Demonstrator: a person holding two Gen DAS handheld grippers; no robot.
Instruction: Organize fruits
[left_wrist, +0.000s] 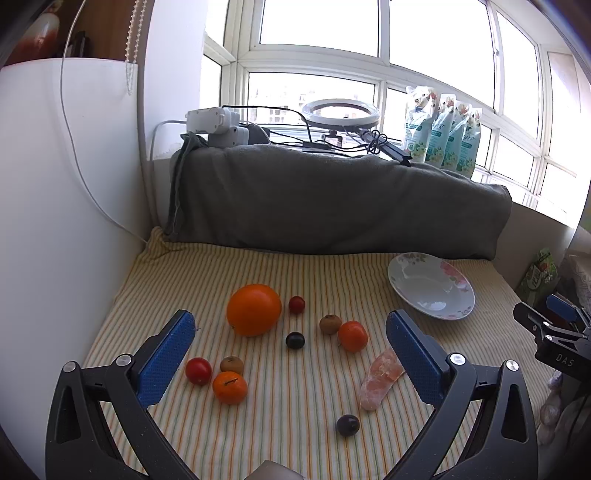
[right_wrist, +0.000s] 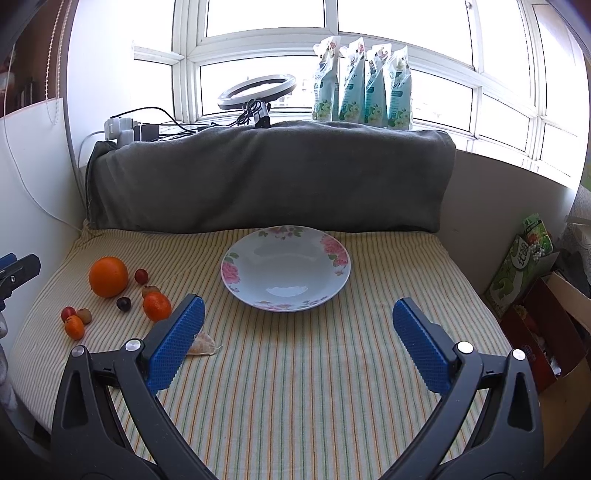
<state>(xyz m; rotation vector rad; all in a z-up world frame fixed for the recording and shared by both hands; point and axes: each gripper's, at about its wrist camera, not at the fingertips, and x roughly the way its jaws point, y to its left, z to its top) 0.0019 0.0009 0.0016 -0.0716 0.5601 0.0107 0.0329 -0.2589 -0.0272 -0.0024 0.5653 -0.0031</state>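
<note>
The left gripper (left_wrist: 291, 332) and the right gripper (right_wrist: 295, 314) both hang with jaws wide, holding nothing. The fruits lie loose on the striped cloth (right_wrist: 295, 387): a big orange (left_wrist: 253, 309), 2 mandarins, cherry tomatoes, dark grapes and a peeled citrus segment (left_wrist: 380, 380). The floral plate (right_wrist: 285, 267) sits bare ahead of the right gripper.

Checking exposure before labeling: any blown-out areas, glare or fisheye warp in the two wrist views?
Left wrist view: window panes clipped white, backlit; glare patch on the plate; fruits such as the large orange stay sharp and well exposed. Right wrist view: same blown window, soft highlight in the plate, window frames bow strongly, dark vignette in the corners. Both grippers, left gripper and right gripper, in focus.
</note>
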